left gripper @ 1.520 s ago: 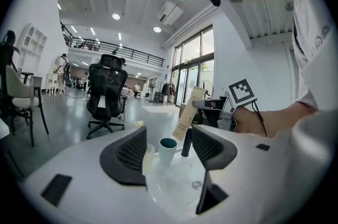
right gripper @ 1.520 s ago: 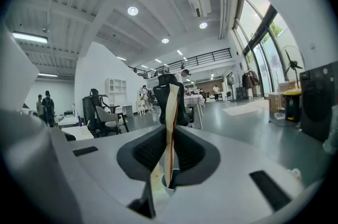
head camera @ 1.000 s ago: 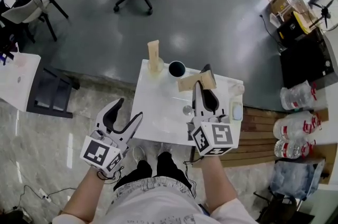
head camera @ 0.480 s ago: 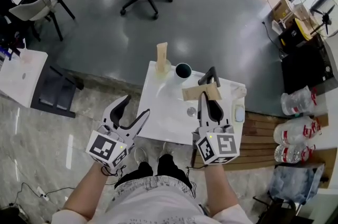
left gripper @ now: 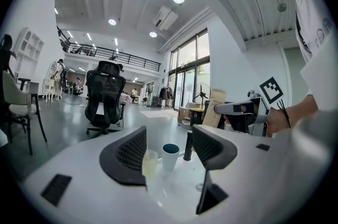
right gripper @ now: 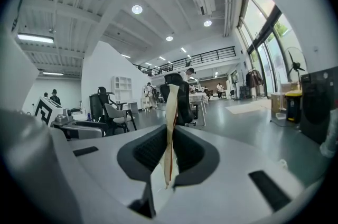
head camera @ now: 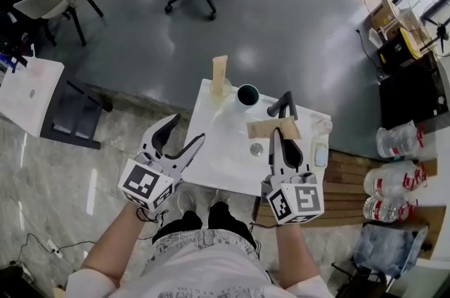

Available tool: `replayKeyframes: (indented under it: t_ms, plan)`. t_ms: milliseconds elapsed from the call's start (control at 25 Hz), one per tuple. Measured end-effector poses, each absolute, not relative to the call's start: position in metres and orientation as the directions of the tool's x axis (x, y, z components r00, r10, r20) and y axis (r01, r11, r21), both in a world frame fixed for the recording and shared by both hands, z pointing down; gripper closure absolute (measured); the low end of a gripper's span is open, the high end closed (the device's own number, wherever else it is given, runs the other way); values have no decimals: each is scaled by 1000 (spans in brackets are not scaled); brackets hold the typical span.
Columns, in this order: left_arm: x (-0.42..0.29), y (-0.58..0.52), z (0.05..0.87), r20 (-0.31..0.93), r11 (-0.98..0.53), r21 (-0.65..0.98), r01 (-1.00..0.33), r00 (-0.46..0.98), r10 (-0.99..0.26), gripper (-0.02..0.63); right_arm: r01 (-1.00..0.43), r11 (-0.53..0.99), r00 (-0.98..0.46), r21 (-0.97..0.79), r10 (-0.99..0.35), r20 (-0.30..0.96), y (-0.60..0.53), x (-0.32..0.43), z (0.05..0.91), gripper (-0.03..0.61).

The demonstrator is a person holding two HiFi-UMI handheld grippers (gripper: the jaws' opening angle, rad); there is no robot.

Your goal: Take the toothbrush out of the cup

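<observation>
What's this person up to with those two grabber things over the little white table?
A person is working two hand-held grippers over a small white table. The right gripper is clamped on a flat tan packet, apparently a wrapped toothbrush, held in the air above the table. The left gripper is open and empty near the table's front-left edge. At the far edge, another tan packet stands in a clear cup beside a white cup.

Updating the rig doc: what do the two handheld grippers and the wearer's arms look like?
Identical pair: left gripper and right gripper are pale grey, with black curved claw fingers, mesh-textured pads, and a white cube bearing black square markers. White short sleeves; arms bare below.
</observation>
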State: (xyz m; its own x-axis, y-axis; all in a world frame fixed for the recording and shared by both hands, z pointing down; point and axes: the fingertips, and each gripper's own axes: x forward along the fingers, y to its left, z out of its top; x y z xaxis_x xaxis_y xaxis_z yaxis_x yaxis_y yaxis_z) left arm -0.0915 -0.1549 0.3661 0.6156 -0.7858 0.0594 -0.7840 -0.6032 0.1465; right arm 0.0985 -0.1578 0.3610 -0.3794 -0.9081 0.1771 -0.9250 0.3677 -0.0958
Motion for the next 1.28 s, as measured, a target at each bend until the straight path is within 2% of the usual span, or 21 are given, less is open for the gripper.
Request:
replayKeyframes:
  t_ms: [800, 1280]
  plan:
    - [-68, -250, 412, 142, -561, 157, -813, 580, -802, 328, -883, 450, -468, -130, -858, 212, -191, 115, 381, 537]
    - [-56, -309, 456, 210, -557, 137, -819, 573, -792, 328, -852, 495, -523, -169, -806, 276, -209, 119, 414, 537]
